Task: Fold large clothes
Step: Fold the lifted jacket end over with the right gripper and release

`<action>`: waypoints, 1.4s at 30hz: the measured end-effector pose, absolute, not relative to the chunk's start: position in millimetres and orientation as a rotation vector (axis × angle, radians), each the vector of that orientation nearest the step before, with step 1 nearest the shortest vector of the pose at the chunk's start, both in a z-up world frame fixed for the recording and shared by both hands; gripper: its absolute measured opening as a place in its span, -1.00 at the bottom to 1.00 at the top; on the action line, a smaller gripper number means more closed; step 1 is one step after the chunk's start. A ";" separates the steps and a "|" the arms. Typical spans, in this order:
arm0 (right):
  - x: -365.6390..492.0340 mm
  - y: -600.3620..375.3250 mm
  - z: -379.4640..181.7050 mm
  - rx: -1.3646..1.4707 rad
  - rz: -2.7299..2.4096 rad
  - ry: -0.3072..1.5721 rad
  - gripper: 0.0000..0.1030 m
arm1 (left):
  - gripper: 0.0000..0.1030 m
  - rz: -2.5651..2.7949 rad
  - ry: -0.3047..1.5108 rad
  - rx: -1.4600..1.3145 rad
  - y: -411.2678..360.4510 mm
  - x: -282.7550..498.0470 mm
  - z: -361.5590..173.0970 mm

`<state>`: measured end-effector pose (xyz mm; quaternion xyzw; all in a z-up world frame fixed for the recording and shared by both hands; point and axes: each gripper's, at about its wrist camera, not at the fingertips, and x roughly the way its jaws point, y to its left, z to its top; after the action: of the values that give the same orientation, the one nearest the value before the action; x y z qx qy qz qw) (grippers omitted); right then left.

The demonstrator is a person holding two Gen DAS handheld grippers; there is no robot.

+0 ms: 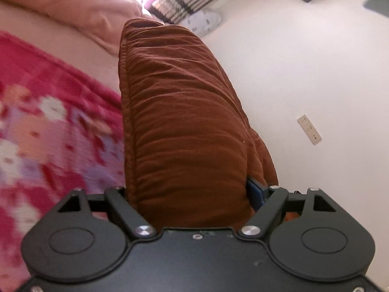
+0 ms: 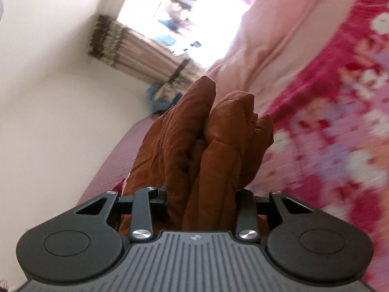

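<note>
A large rust-brown garment [image 1: 180,126] fills the middle of the left wrist view, bunched thick between the jaws of my left gripper [image 1: 192,194], which is shut on it and holds it up off the bed. The fingers are hidden by the cloth, except a bit of blue pad [image 1: 255,189]. In the right wrist view the same brown garment [image 2: 199,146] hangs in several folds, and my right gripper [image 2: 201,194] is shut on it. Both cameras are tilted sideways.
A bed with a pink and red flowered blanket [image 1: 48,131] [image 2: 335,126] lies beneath. A pink pillow [image 1: 80,9] [image 2: 279,31] sits at its head. White wall [image 1: 304,73], a wall socket [image 1: 309,130], striped curtains [image 2: 136,48] and a bright window [image 2: 184,14] are behind.
</note>
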<state>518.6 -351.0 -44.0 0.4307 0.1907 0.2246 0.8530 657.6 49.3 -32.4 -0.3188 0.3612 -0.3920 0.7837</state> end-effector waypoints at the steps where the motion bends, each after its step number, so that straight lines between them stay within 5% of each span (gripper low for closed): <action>1: 521.1 -342.5 -41.0 0.903 0.487 0.401 -0.25 | 0.57 -0.836 0.769 -0.687 61.0 653.7 -31.1; 16: 550.5 -282.2 -93.8 0.871 0.443 0.534 -0.23 | 0.68 -0.754 0.857 -0.734 129.1 659.6 -124.2; 19: 551.8 -292.9 -109.8 0.941 0.465 0.533 -0.10 | 0.92 -0.757 0.855 -0.714 131.7 659.6 -124.9; 23: 547.4 -299.2 -112.4 0.918 0.444 0.537 0.28 | 0.91 -0.720 0.847 -0.626 140.2 653.5 -105.4; 28: 518.1 -308.5 -84.1 0.836 0.328 0.506 0.37 | 0.86 -0.586 0.767 -0.485 159.5 619.7 -60.4; 31: 492.9 -300.5 -50.5 0.718 0.228 0.438 0.29 | 0.87 -0.537 0.683 -0.400 153.0 588.0 -30.8; 36: 453.9 -247.4 -0.2 0.482 0.183 0.358 -0.24 | 0.87 -0.492 0.600 -0.304 111.3 538.7 -5.2; 42: 421.6 -181.3 8.1 0.285 0.140 0.335 -0.31 | 0.88 -0.485 0.560 -0.264 72.8 502.6 -15.9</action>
<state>421.6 -181.3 8.1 0.1411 0.1661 0.0695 0.9735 502.6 72.8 -15.9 -0.1285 0.2730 -0.2364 0.9236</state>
